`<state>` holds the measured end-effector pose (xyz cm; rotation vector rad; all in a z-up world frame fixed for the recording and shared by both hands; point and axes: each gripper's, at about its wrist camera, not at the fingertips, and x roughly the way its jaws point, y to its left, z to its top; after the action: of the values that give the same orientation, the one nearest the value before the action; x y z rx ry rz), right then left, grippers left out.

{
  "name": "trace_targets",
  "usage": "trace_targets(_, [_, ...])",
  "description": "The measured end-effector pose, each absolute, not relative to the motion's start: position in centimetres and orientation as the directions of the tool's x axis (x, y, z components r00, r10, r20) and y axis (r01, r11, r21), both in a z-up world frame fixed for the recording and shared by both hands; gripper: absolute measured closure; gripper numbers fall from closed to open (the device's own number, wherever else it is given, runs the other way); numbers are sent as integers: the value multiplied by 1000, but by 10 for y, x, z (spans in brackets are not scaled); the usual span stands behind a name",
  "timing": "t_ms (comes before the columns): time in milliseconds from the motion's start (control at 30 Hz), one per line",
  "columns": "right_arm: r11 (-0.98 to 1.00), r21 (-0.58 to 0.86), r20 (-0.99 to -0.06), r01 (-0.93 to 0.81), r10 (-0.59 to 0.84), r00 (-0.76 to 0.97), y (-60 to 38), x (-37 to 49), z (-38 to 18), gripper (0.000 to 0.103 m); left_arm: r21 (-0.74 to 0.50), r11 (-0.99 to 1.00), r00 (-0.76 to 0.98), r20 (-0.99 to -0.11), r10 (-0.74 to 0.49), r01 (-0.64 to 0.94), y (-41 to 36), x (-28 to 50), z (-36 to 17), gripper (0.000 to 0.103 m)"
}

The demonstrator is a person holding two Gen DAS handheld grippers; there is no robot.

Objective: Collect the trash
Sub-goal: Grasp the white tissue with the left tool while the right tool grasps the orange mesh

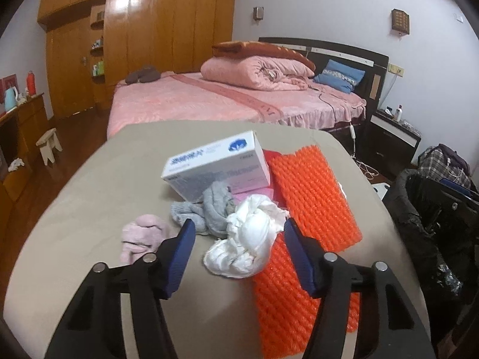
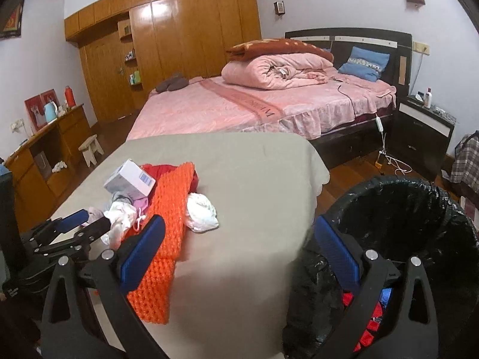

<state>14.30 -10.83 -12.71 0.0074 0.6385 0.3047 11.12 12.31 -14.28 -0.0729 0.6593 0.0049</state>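
Note:
On a beige-covered table [image 1: 74,197] lies a pile: a white crumpled tissue wad [image 1: 245,242], a grey sock [image 1: 206,209], a pink cloth [image 1: 140,233], a white carton [image 1: 215,164] and an orange foam net sheet [image 1: 311,209]. My left gripper [image 1: 236,236] is open, its blue pads on either side of the white wad without closing on it. It also shows in the right wrist view [image 2: 92,220]. My right gripper [image 2: 239,239] is open and empty over the table's near right edge. A black-lined trash bin [image 2: 419,209] stands right of the table, with red and blue scraps inside.
A second white wad [image 2: 203,212] lies right of the orange sheet [image 2: 167,224]. Behind the table stands a pink bed [image 2: 239,104] with a folded quilt. A dark nightstand [image 2: 419,131] is at right, a wooden desk [image 2: 45,149] and small stool [image 2: 91,148] at left.

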Motion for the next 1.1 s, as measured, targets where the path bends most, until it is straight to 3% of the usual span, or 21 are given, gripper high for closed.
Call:
trace_targets(233, [956,98,-606,-276,277,746,-109,150,-135,6,-79,997,748,-662,-41,-15,118,131,-162,45])
trace_targets(300, [955,95,-609,-280,279,743,-107,152,-137,6,-92,996,736,-675,-62,-1,117,134,-163,64])
trace_targets(367, [952,99,-613,-289,287,736,-104,153,-140,6,-110,994,735,-673,-82,10,118,134,-162,74])
trace_targets(433, [949,100,-615,-298,295,731,-99,154,-142,7,-126,992,740,-666,-94,12,121,132,-161,78])
trace_targets(767, [929,133,-646,-346,346,681,-66,161,-156,29,-114,993,810,-585,-47,-24,138,103,-131,80])
trace_targets(1033, [915,130,-702,-383,357,616,-40,172,-178,47,-92,993,819,-573,6,-71,146,94,-129,80])
trace_targets(1100, [911,138,-714,-389,364,599,-37,173,-184,62,-87,993,819,-574,18,-83,148,94,-130,80])
